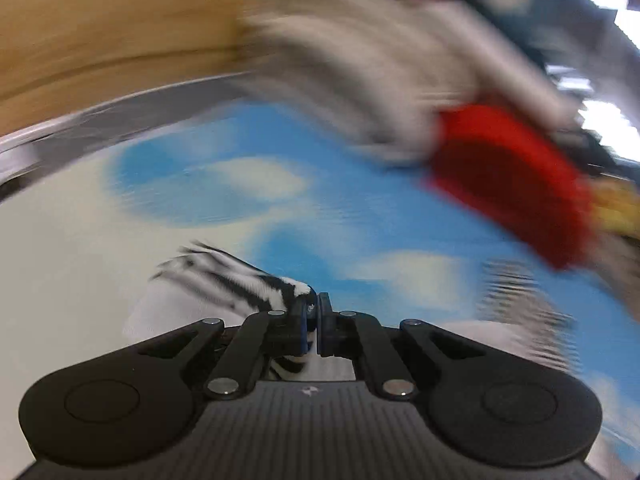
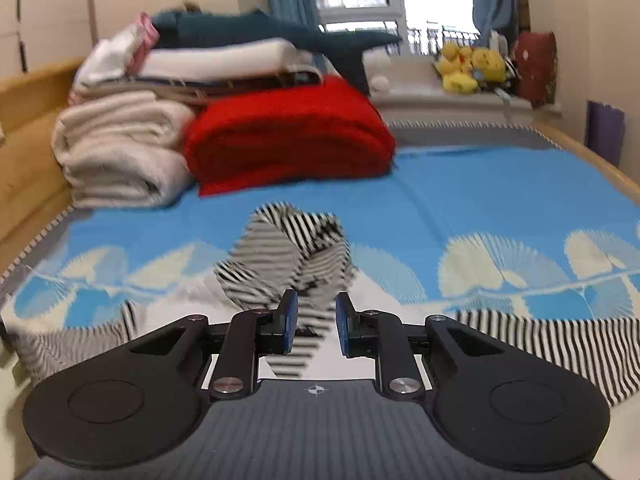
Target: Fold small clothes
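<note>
A black-and-white striped garment [image 2: 288,248] lies bunched on the blue and white bed cover [image 2: 480,200]. Its striped edges spread out to the left and right near the bed's front. In the right wrist view my right gripper [image 2: 316,314] has a fold of this cloth filling the narrow gap between its pads. The left wrist view is blurred. There my left gripper [image 1: 317,312] has its jaws together, and the striped garment [image 1: 240,276] is pinched and draped over the left finger.
A folded red blanket [image 2: 288,132] and a stack of white and dark folded bedding [image 2: 120,152] sit at the back left of the bed. The wooden bed frame [image 2: 24,152] runs along the left. Yellow plush toys [image 2: 468,66] rest by the window.
</note>
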